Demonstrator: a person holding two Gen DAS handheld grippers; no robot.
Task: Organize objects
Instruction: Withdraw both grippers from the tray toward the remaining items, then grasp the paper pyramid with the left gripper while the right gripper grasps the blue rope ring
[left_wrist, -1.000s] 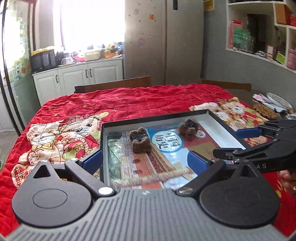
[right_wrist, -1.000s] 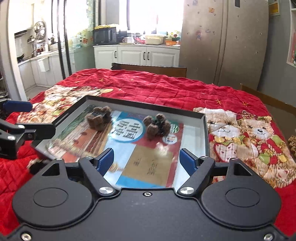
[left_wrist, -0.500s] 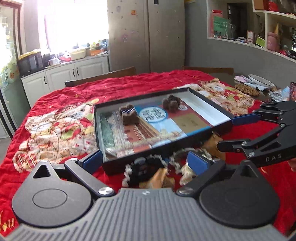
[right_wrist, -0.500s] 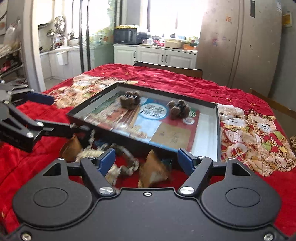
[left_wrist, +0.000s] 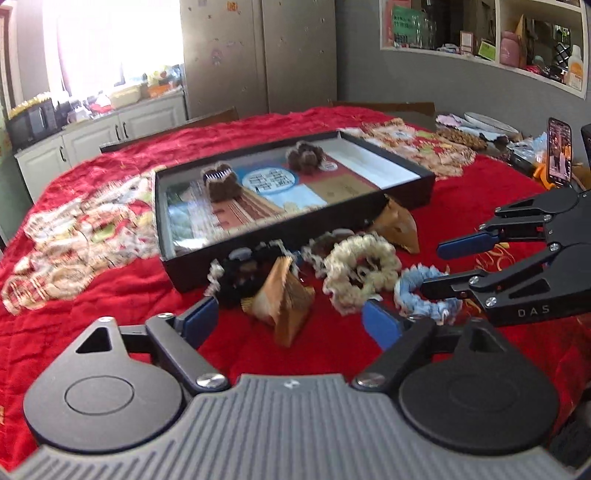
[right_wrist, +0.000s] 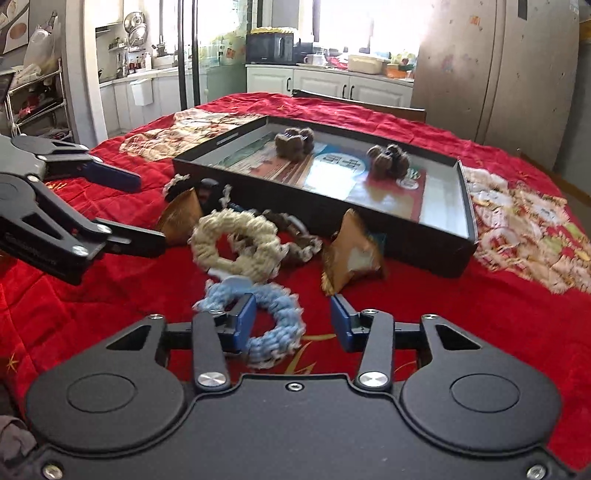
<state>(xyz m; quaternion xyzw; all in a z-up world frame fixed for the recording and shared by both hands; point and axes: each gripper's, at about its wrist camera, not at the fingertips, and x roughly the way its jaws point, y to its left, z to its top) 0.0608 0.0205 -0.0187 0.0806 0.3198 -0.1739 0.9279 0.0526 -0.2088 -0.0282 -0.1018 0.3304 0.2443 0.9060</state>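
A black tray (left_wrist: 424, 177) (right_wrist: 466, 206) with a printed sheet holds two brown fuzzy hair clips (left_wrist: 221, 182) (left_wrist: 303, 157) (right_wrist: 293, 142) (right_wrist: 389, 160). In front of it on the red cloth lie a cream scrunchie (left_wrist: 360, 271) (right_wrist: 236, 242), a blue scrunchie (left_wrist: 424, 291) (right_wrist: 273, 314), a black scrunchie (left_wrist: 243, 271), a brown scrunchie (right_wrist: 295, 240) and two brown paper wedges (left_wrist: 282, 306) (left_wrist: 397, 225) (right_wrist: 351, 254) (right_wrist: 183, 214). My left gripper (left_wrist: 291, 321) is open and empty near the front wedge. My right gripper (right_wrist: 293, 319) is open, its jaws around the blue scrunchie's near part.
A red quilted cloth (left_wrist: 110, 280) with bear prints covers the table. A phone on an orange stand (left_wrist: 558, 153), a plate (left_wrist: 487, 123) and clutter sit at the far right edge. Chairs, cabinets and a fridge stand behind the table.
Both grippers have pulled back from the tray toward the near edge. The scrunchies and wedges in front of the tray have come into view. The right gripper now straddles the blue scrunchie.
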